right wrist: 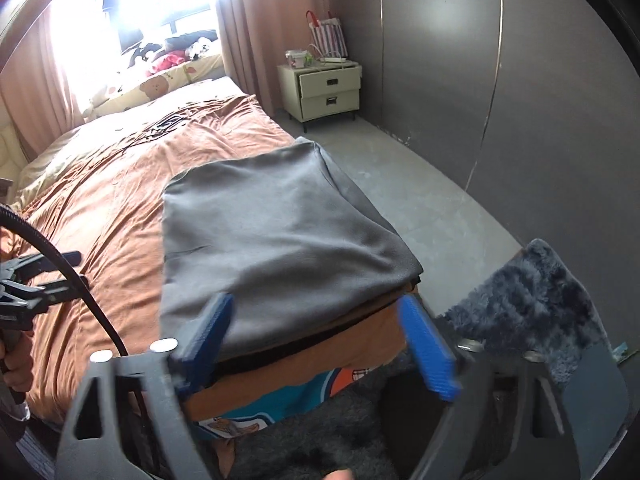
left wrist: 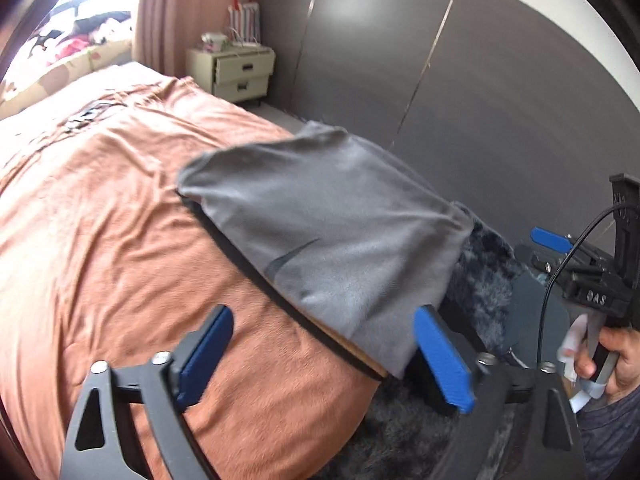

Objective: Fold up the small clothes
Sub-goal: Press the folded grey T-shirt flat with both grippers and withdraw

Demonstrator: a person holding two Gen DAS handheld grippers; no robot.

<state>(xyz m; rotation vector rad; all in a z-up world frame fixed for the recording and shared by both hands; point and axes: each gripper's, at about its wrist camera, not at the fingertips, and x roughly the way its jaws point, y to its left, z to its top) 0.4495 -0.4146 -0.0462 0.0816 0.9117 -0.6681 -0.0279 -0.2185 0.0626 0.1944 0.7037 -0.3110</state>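
A grey garment (left wrist: 328,232) lies folded flat on the near corner of a bed with an orange cover (left wrist: 100,240); a dark swoosh mark shows on its cloth. My left gripper (left wrist: 324,356) is open just short of the garment's near edge, its right blue finger (left wrist: 440,360) beside the hanging corner, holding nothing. In the right wrist view the same garment (right wrist: 288,240) lies ahead, and my right gripper (right wrist: 318,344) is open over its near edge, nothing between its fingers. A hand holds the right gripper (left wrist: 560,256) off the bed's corner. The left gripper (right wrist: 40,276) appears at the left edge.
A dark shaggy rug (right wrist: 532,292) lies on the grey floor beside the bed. A cream nightstand (right wrist: 324,92) with a striped bag stands at the far wall beside a dark wardrobe (right wrist: 460,60). Pillows and piled clothes (right wrist: 172,56) sit by the bright window. A patterned sheet (right wrist: 280,400) hangs below the cover.
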